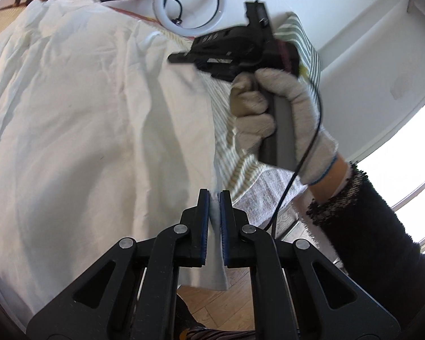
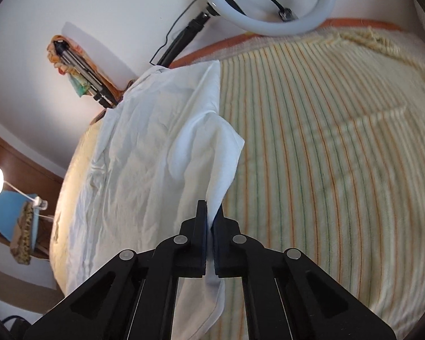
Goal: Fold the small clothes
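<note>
Mid-fold, with left gripper [image 1: 214, 198] and right gripper [image 2: 211, 212] each clamped on white garment [image 2: 144, 153] edge over striped blanket [image 2: 325, 155]; next, probably carrying both corners across evenly.

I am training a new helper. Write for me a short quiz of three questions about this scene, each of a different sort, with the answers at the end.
1. True or false: the left gripper is shut on the white garment.
2. What covers the bed under the garment? A) a plain blue sheet B) a striped blanket C) a bare mattress
3. Fill in: the round white thing by the wall past the bed is a ring ____.

Key
1. True; white cloth is pinched between its fingers.
2. B
3. light. The right gripper also pinches the garment.
</note>
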`<state>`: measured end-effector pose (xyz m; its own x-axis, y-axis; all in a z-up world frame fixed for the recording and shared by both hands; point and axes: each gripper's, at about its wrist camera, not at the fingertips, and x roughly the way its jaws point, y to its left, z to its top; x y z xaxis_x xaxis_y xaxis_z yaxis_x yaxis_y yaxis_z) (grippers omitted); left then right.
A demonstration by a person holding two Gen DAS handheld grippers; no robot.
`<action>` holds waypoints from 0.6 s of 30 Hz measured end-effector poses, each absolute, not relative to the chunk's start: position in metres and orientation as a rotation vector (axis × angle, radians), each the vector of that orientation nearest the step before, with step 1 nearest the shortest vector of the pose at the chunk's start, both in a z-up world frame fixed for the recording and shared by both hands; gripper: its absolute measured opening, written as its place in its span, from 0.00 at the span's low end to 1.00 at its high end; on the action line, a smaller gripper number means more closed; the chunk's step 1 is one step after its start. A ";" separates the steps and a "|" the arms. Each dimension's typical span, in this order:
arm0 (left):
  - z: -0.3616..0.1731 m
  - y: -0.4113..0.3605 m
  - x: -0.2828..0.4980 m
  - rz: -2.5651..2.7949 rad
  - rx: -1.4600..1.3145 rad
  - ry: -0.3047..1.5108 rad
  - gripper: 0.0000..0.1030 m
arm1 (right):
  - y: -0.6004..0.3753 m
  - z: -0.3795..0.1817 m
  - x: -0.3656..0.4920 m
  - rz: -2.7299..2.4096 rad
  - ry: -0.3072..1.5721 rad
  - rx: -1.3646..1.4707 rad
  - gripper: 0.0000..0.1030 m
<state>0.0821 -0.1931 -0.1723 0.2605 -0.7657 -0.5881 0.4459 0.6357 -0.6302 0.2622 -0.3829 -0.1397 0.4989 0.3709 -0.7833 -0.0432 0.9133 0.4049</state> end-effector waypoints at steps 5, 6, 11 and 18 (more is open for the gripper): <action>-0.177 -0.175 0.079 -0.829 -0.411 1.010 0.05 | -0.337 -0.113 0.265 0.253 1.010 0.197 0.02; -0.178 -0.172 0.078 -0.826 -0.415 1.009 0.05 | -0.328 -0.110 0.265 0.260 1.010 0.176 0.02; -0.180 -0.156 0.078 -0.802 -0.448 1.001 0.05 | -0.281 -0.105 0.268 0.311 1.016 0.091 0.02; -0.187 -0.125 0.077 -0.743 -0.501 0.997 0.05 | -0.223 -0.122 0.284 0.362 1.064 0.004 0.02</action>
